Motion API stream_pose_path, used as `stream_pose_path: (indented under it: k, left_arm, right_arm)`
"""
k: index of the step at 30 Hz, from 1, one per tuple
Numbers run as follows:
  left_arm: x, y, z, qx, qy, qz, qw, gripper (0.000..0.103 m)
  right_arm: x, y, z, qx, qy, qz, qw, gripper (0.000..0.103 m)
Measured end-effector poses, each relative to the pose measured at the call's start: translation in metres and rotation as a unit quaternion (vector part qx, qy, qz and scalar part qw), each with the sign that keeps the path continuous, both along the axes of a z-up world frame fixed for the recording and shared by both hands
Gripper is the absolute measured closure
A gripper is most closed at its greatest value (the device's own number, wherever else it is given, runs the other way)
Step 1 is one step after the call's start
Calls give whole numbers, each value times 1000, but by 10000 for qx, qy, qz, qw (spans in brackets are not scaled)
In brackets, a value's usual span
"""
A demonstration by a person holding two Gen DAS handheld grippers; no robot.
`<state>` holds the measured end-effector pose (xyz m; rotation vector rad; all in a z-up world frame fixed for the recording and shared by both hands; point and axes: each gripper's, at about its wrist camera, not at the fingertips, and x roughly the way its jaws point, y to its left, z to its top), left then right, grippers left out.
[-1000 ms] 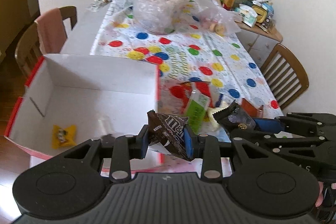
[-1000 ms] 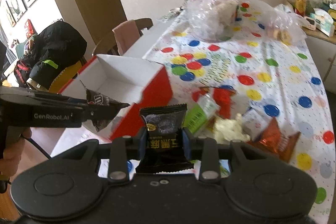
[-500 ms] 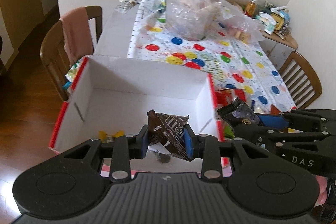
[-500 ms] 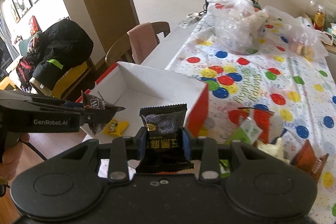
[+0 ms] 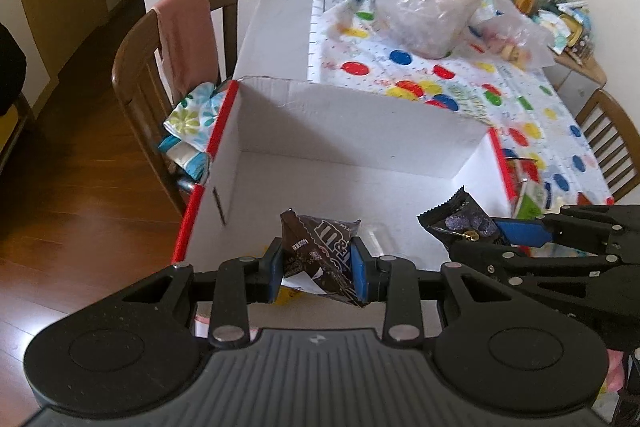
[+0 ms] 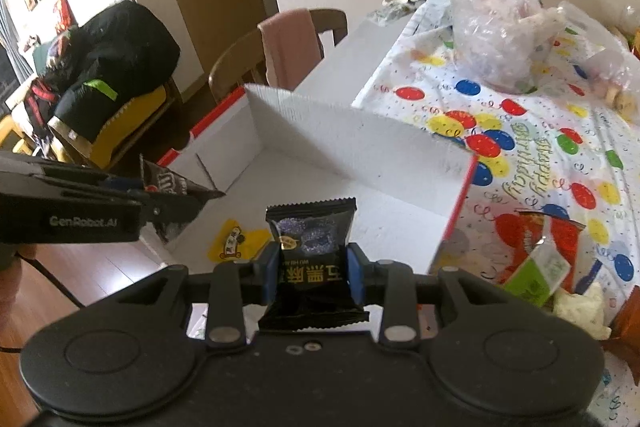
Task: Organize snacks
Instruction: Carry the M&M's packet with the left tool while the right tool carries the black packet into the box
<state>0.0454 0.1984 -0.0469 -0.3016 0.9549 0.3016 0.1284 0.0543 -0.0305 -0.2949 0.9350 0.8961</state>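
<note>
Left wrist view: a second ago the white box [image 5: 360, 131] sat off to one side of my left gripper [image 5: 318, 269]; now both my grippers hang over its open top, each with the same packet clamped. My left gripper's pads pinch a crinkled brown M&M's bag [image 5: 320, 251]. My right gripper [image 6: 312, 273] is closed on a flat black packet [image 6: 312, 247] with serrated ends. Inside the box, on its white cardboard floor, lies one small yellow wrapped snack [image 6: 236, 245]. Beyond the box's red-edged wall, loose snacks [image 6: 540, 263] lie on the dotted tablecloth [image 6: 560, 155].
</note>
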Motion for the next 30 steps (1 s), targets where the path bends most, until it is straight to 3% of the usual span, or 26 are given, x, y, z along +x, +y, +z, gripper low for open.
stream_pose_path:
  k: [15, 30]
  left_arm:
    - [35, 11, -33, 69, 568, -268, 9980, 70]
    - [40, 11, -59, -29, 997, -308, 9945, 70]
  right_arm:
    - [20, 42, -46, -570, 204, 20, 9982, 70]
    - [15, 52, -64, -859, 343, 172, 9956, 69]
